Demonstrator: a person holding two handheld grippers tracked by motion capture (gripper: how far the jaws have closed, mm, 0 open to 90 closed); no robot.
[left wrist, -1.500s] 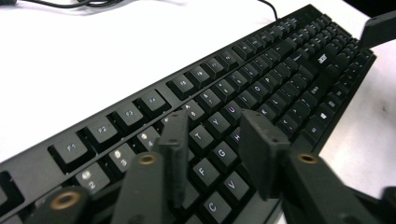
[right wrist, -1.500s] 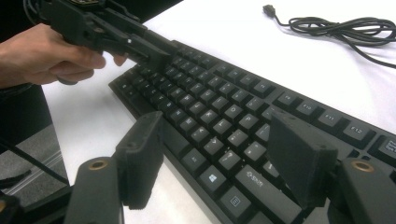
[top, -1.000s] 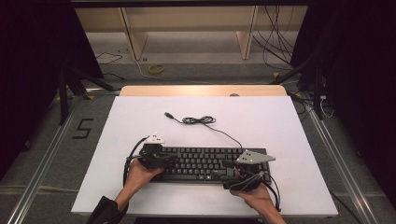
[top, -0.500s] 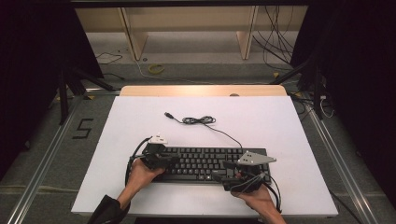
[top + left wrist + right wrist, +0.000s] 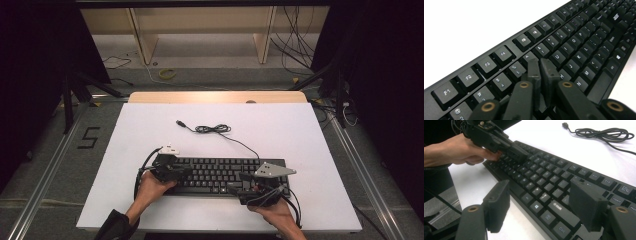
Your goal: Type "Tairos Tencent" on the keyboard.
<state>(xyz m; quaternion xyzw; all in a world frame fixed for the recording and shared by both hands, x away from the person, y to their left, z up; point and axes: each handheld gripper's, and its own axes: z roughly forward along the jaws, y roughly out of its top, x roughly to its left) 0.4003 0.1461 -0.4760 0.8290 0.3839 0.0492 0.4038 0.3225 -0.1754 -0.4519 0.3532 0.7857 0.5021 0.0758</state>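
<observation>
A black keyboard (image 5: 220,174) lies across the near part of the white table (image 5: 150,130). Its coiled cable (image 5: 215,129) trails toward the far side and ends in a USB plug (image 5: 180,122). My left gripper (image 5: 540,63) is shut with nothing between its jaws, and its tips sit on or just above the keys around the 6 and Y. From above, the left gripper (image 5: 172,170) is over the keyboard's left end. My right gripper (image 5: 539,193) is open, its jaws spread wide above the keyboard's (image 5: 549,182) near right keys. In that view the left gripper (image 5: 499,141) is farther off.
The table's near edge (image 5: 220,230) runs just behind both hands. A wooden strip (image 5: 215,96) borders the far edge. Shelving (image 5: 200,30) and loose floor cables (image 5: 167,74) lie beyond the table. Dark frames stand on both sides.
</observation>
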